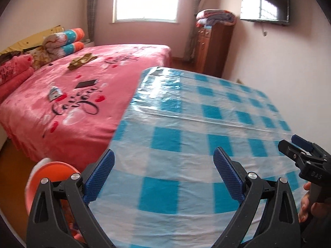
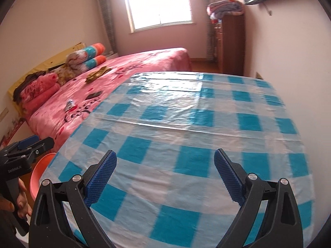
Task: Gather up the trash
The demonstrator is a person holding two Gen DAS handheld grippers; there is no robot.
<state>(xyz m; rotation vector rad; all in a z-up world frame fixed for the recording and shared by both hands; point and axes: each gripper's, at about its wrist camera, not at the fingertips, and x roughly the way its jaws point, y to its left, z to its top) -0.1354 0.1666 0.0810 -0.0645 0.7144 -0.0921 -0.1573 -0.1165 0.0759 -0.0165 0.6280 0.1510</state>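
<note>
A small crumpled blue-and-white wrapper (image 1: pixel 54 93) (image 2: pixel 70 103) lies on the pink bedspread, far ahead and to the left of both grippers. My left gripper (image 1: pixel 163 153) is open and empty above the near part of the blue-checked table (image 1: pixel 186 124). My right gripper (image 2: pixel 165 154) is also open and empty over the same table (image 2: pixel 186 124). Each shows in the other's view: the right gripper (image 1: pixel 289 144) at the right edge, the left gripper (image 2: pixel 31 146) at the left edge. An orange round plastic tub (image 1: pixel 53 171) (image 2: pixel 41 173) sits low beside the table's left corner.
A dark phone (image 1: pixel 85 84) (image 2: pixel 94 95) and an olive cloth (image 1: pixel 81 61) lie on the bed (image 1: pixel 62 124). Pillows and rolled quilts pile at its head. A wooden cabinet (image 1: pixel 213 47) with folded blankets stands by the window; a TV (image 1: pixel 264 2) hangs on the right wall.
</note>
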